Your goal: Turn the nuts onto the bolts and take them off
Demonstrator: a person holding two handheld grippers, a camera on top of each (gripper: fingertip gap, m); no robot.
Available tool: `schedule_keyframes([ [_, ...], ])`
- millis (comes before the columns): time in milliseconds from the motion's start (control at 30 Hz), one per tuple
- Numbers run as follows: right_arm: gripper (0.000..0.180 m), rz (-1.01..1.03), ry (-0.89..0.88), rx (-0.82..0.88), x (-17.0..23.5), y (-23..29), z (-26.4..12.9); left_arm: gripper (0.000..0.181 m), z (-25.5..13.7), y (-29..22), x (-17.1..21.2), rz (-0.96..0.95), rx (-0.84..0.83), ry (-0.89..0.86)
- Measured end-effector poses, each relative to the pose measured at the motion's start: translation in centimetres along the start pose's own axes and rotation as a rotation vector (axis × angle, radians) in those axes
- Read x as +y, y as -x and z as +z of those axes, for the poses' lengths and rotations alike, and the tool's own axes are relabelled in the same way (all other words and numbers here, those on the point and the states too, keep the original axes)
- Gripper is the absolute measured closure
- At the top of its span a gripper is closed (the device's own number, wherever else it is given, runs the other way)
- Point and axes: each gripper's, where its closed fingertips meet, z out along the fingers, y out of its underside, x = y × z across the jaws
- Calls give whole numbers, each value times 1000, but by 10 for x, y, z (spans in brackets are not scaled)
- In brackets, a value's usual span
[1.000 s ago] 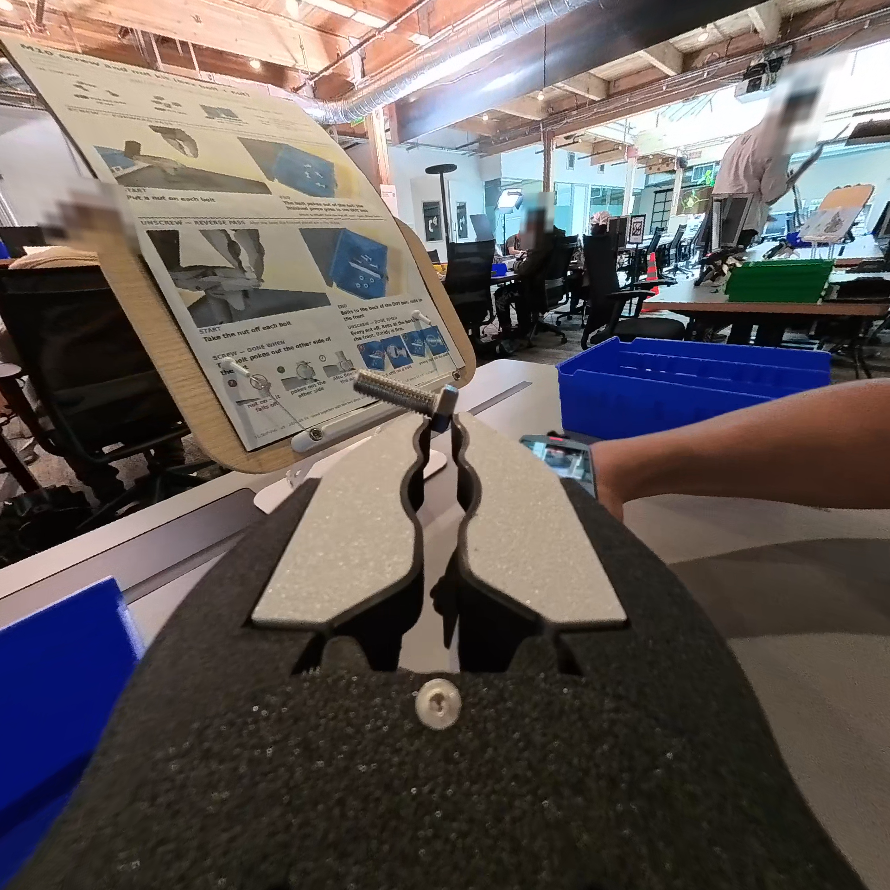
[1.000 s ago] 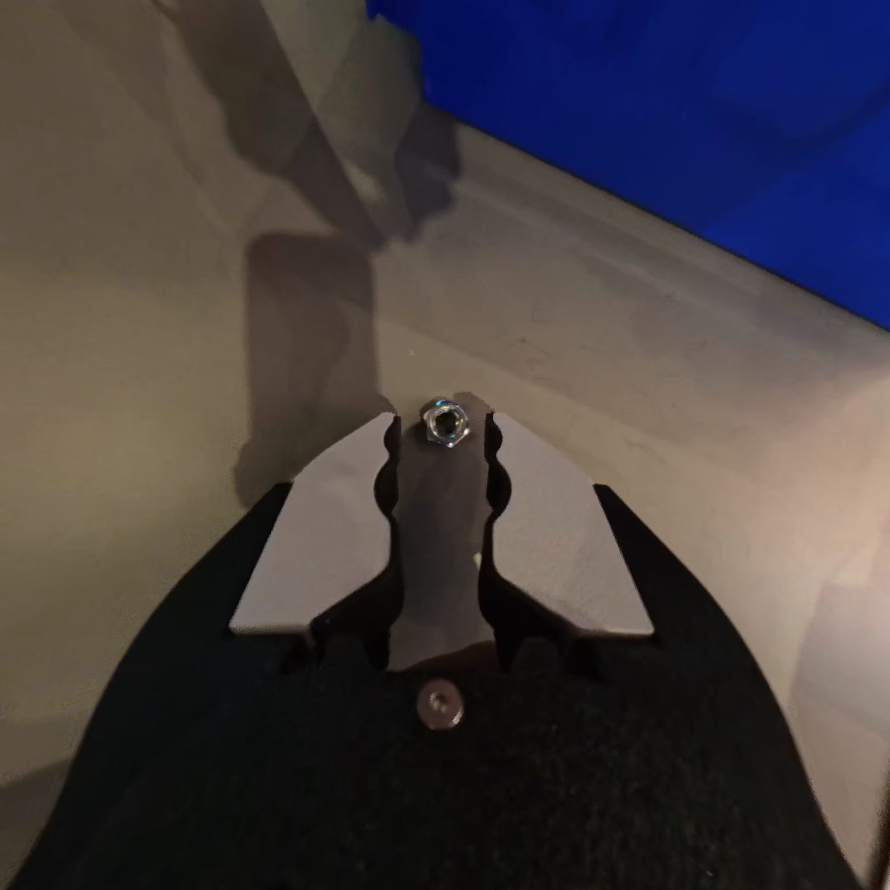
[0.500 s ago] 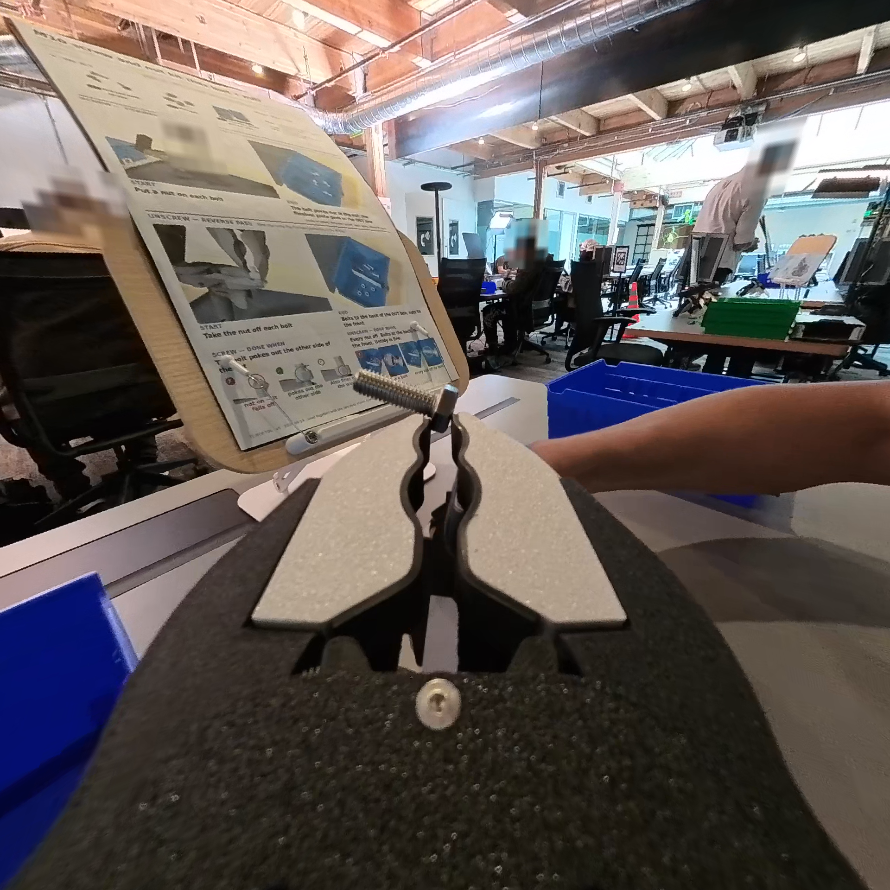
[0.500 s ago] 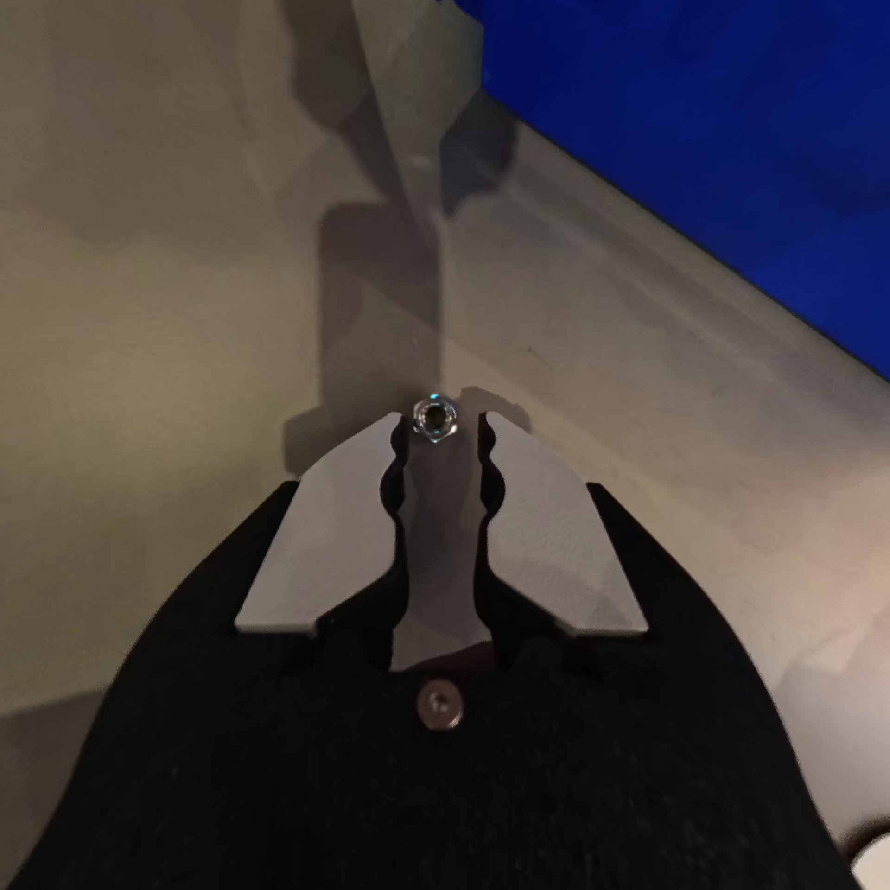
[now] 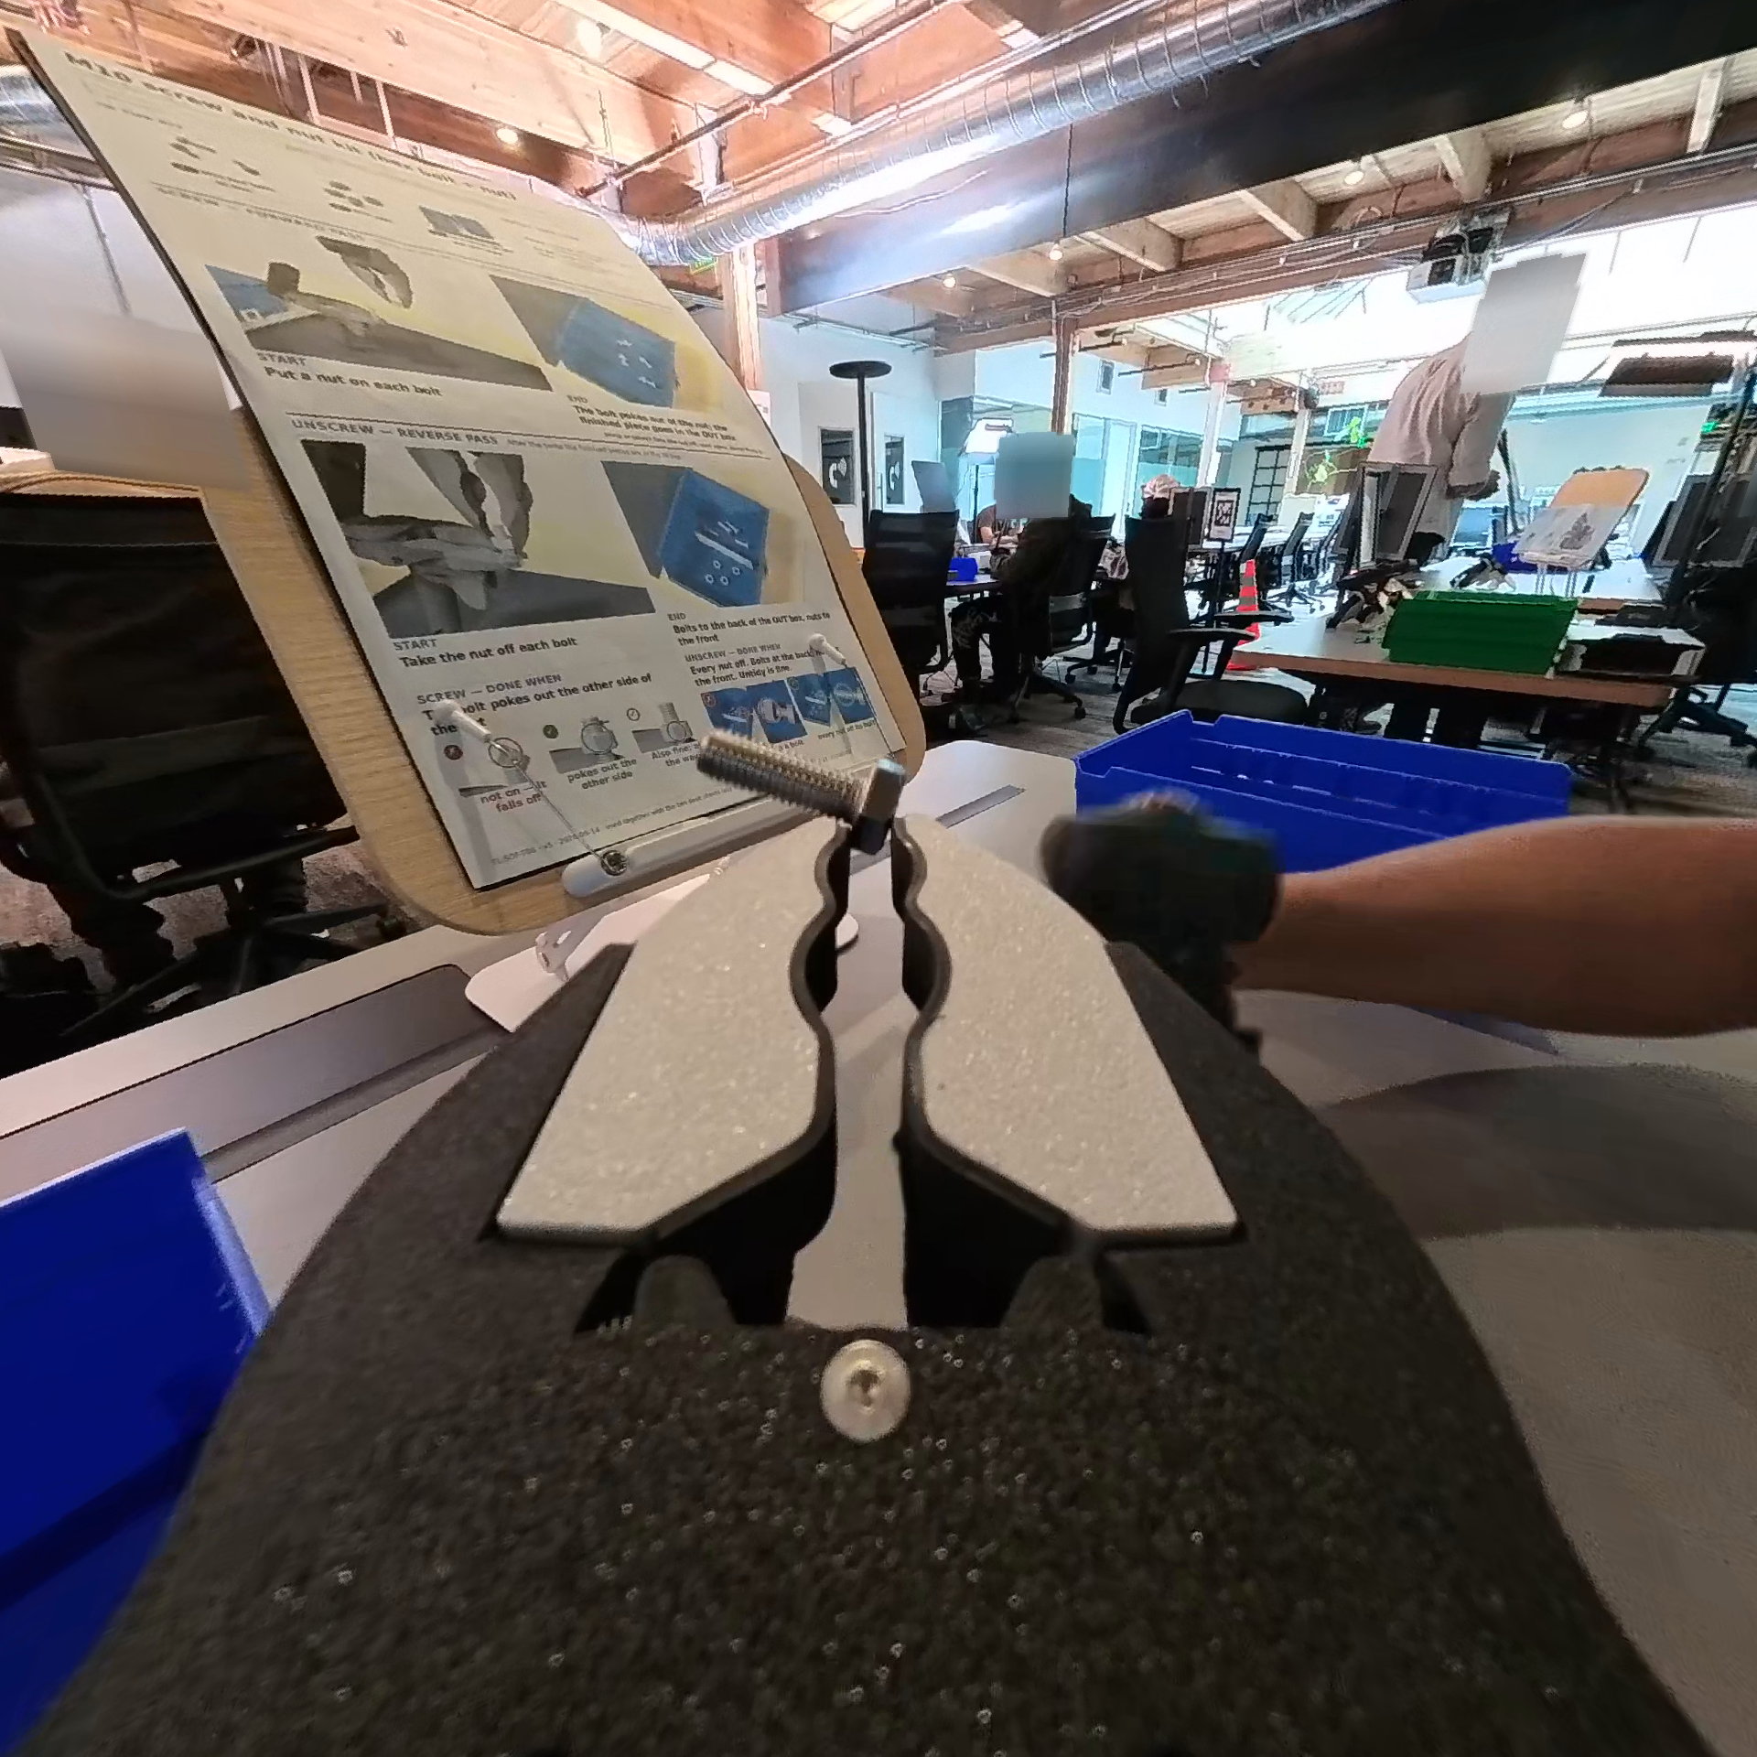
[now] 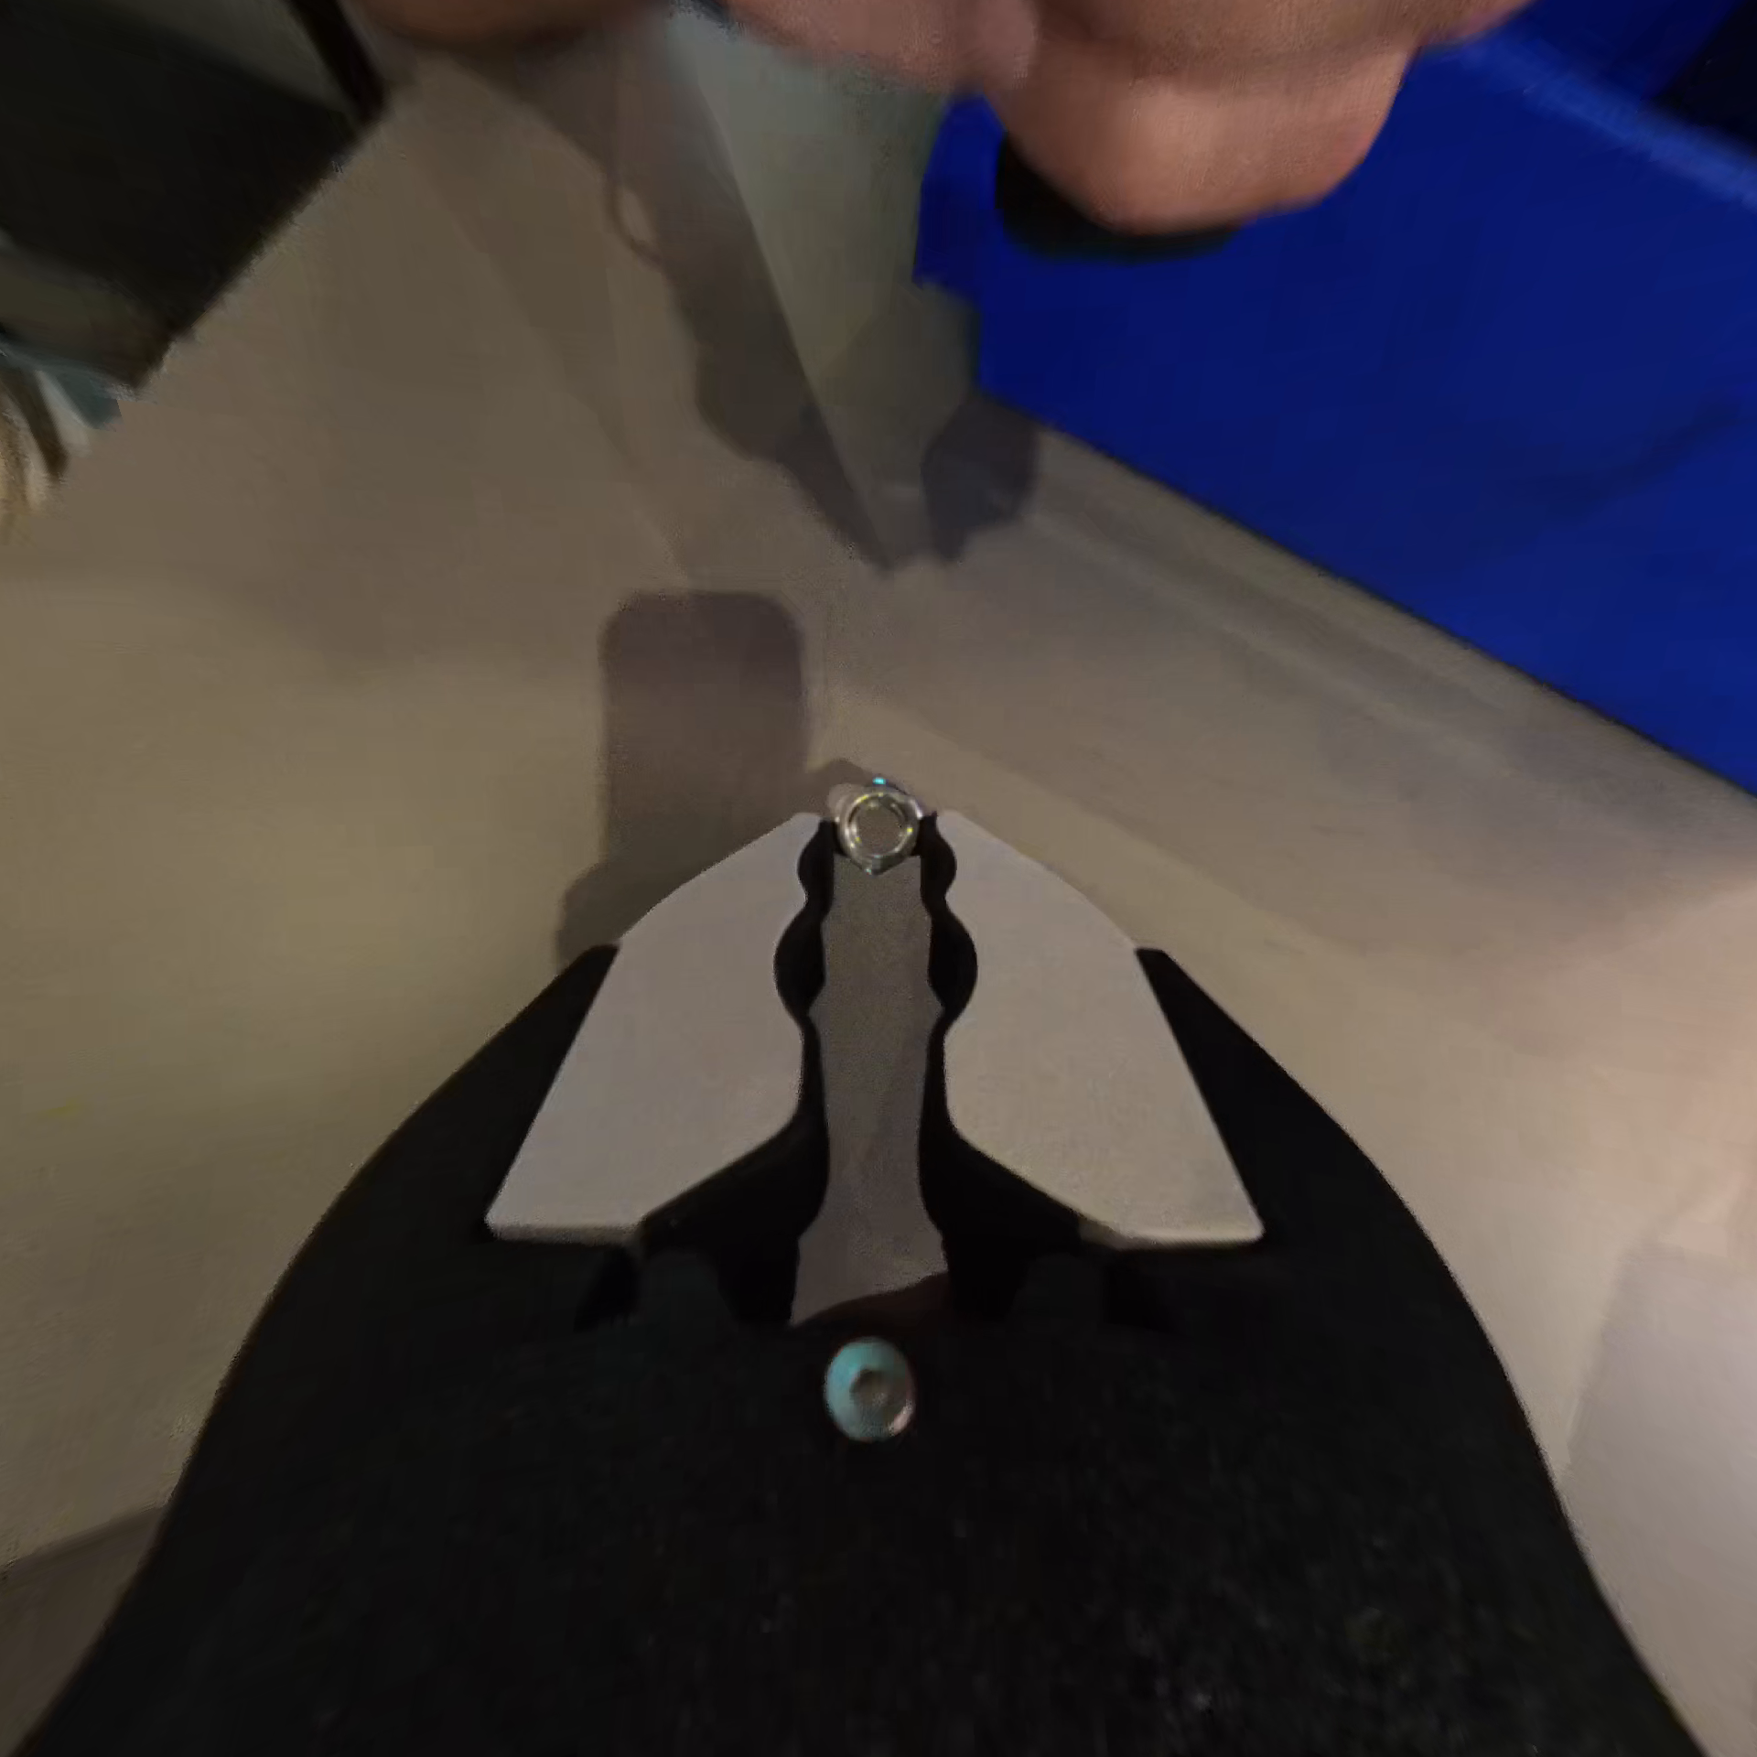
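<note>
The left gripper (image 5: pixel 867 837) is clamped on the hex head of a bolt (image 5: pixel 799 784) at frame centre, its threaded shank pointing up and left, clear of the table (image 5: pixel 1569 1331). Behind it, upper left, a wooden stand (image 5: pixel 285 666) holds an instruction sheet (image 5: pixel 494 456); a blue bin (image 5: pixel 1322 789) sits at right, with a forearm (image 5: pixel 1521 913) crossing in front.

The right gripper (image 6: pixel 877 837) pinches a nut (image 6: pixel 877 835) between its fingertips, the hole facing the camera, above the grey table (image 6: pixel 285 761). A blue bin wall (image 6: pixel 1426 428) fills the upper right, and a blurred hand (image 6: pixel 1141 95) shows at the top edge.
</note>
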Motion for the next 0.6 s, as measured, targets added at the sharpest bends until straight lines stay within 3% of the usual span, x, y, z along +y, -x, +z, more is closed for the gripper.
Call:
schedule_keyframes([
  [33, 163, 14, -44, 46, -6, 3, -11, 173, 0, -1, 0, 0, 5, 0],
  [267, 163, 260, -340, 554, -4, 17, -114, 173, 9, -16, 14, 36, 39, 40],
  [367, 163, 457, -434, 884, 28, 23, -156, 173, 16, -26, 28, 74, 39, 82],
  [467, 163, 556, -469, 1101, 63, 42, -178, 173, 23, -32, 44, 143, -1, 130],
  [600, 163, 580, -494, 1259, 78, 59, -208, 173, 31, -43, 63, 203, -6, 179],
])
